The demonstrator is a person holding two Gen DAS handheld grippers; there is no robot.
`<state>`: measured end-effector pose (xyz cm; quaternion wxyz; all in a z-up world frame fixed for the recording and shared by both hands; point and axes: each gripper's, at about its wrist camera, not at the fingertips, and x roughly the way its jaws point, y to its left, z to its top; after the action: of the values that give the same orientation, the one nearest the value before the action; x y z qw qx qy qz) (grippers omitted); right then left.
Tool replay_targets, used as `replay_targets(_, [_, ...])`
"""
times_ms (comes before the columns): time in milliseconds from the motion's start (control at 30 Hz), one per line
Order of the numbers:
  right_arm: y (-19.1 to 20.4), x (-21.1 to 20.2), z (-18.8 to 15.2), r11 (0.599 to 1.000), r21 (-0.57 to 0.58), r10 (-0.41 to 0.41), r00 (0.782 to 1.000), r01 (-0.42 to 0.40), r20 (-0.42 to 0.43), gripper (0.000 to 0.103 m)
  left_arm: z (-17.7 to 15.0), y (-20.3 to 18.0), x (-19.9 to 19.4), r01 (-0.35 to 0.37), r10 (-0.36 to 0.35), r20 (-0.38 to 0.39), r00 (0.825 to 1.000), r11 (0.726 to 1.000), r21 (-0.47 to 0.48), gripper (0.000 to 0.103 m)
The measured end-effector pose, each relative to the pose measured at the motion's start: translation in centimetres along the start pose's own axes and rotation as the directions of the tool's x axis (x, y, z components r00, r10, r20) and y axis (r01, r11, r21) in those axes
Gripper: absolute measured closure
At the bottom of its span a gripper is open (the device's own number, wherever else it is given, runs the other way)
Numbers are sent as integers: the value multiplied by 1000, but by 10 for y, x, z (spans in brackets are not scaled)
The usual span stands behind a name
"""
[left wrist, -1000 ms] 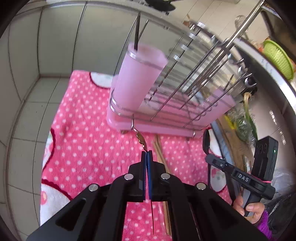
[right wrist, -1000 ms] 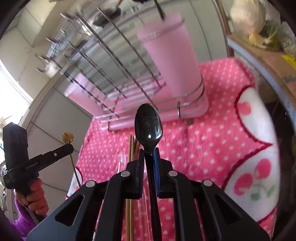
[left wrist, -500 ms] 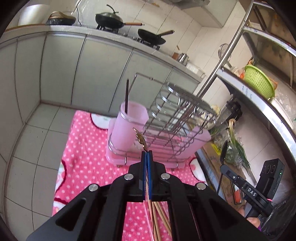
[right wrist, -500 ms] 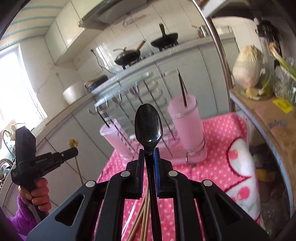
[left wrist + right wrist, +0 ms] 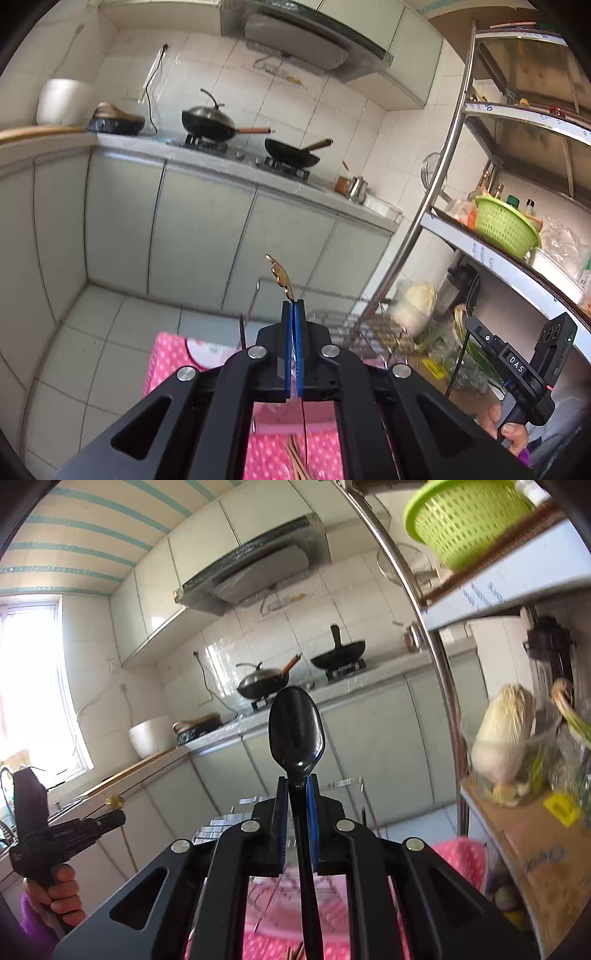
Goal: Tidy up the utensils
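Gripping a thin gold utensil (image 5: pixel 282 281), left gripper (image 5: pixel 293 314) is clamped narrow on its shaft, decorative end up; pink mat (image 5: pixel 166 360), wire rack (image 5: pixel 373 326) and chopsticks (image 5: pixel 295 458) low in frame.

Right view: right gripper (image 5: pixel 295 794) clamped on black spoon (image 5: pixel 296 731), bowl upward, rack (image 5: pixel 236 812) below.

Risk: both utensils are pinched by slender handles, so either may pivot or slip on tilting toward the holder, which is largely hidden.
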<state>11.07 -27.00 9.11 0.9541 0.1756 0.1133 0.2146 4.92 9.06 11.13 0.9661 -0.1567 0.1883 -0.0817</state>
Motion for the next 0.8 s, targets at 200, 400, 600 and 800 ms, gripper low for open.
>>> replay_targets(200, [-3, 30, 23, 998, -53, -27, 995, 32, 101, 93, 29, -3, 21, -30, 28, 75, 997, 999, 24, 102])
replay_targets(400, [-18, 63, 22, 995, -76, -57, 988, 68, 140, 93, 30, 0, 54, -98, 91, 118, 989, 994, 55, 102])
replay_targets(600, [-30, 82, 2, 993, -79, -75, 987, 87, 142, 93, 7, 5, 88, -147, 138, 94, 986, 984, 100, 102])
replay_targets(800, [-41, 75, -25, 995, -39, -93, 990, 97, 106, 93, -25, 17, 95, -140, 138, 39, 990, 987, 74, 102])
